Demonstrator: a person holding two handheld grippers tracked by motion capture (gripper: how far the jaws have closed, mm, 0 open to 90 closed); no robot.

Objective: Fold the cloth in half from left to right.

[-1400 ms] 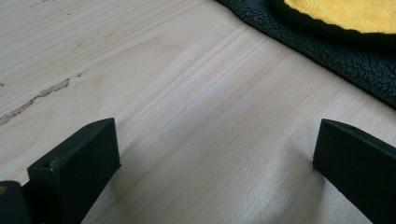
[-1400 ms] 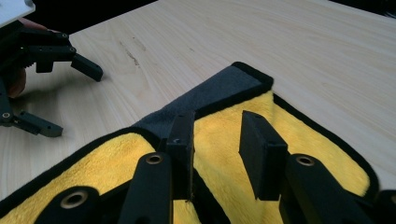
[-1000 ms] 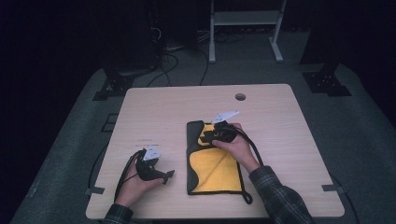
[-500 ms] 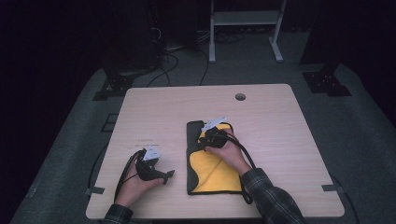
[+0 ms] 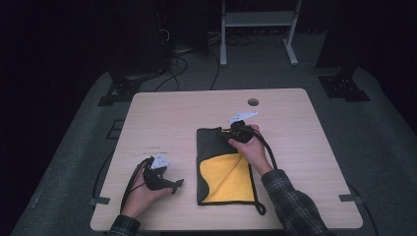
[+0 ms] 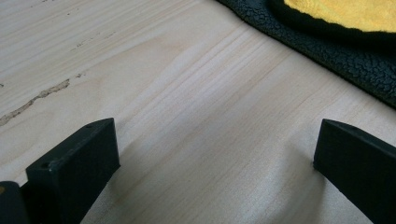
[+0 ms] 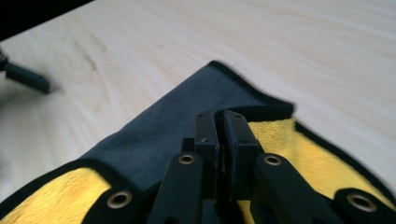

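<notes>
Right now a soft cloth that is yellow on one side and black on the other (image 5: 226,167) lies on the pale wooden counter (image 5: 196,113), a little to the right of the middle and near the person's edge. Part of it is folded over, so a black strip shows along the far and left sides and the yellow side shows in the middle.

The right claw (image 5: 227,135) sits at the far end of the cloth, held in the person's right hand (image 5: 251,147). In the right gripper view its two black jaws are pressed together, with a bit of the cloth's black-edged fold (image 7: 261,112) seeming to be pinched between them. Yellow fluff (image 7: 280,135) shows on both sides of the jaws.

The left claw (image 5: 173,186) rests low on the counter, left of the cloth and apart from it, in the person's left hand (image 5: 142,194). In the left gripper view its jaws stand wide apart with only bare wood (image 6: 201,116) between them. The bumpy black edge of the cloth (image 6: 336,51) lies just ahead of them, not touching.

A black cable (image 5: 268,152) runs back from the right claw along the person's checked sleeve (image 5: 290,206).
</notes>
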